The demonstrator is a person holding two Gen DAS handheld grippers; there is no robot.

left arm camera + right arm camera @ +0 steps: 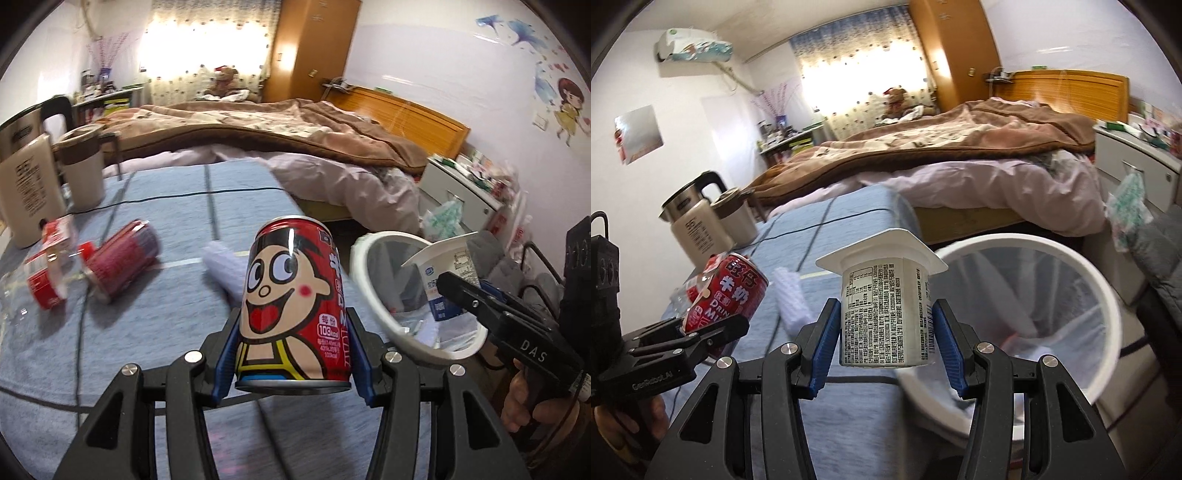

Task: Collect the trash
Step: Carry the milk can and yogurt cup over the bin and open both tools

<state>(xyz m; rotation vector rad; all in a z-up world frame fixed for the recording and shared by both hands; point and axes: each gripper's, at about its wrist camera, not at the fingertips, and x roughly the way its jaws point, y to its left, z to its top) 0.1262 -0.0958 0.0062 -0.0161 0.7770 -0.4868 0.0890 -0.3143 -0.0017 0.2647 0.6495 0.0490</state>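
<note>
Left gripper (293, 354): jaws clamp red milk can (295, 299) upright, apparently clear of the counter (166, 321). Right gripper (886, 347): jaws grip yogurt cup (886, 314), poised just left of the white bin (1100, 295) for dropping.

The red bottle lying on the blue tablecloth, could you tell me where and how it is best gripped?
Grip the red bottle across the middle of its round body, coming from above, fingers on either long side. It lies on its side on the tablecloth, so the cap end offers little hold. Both grippers are full now.
</note>
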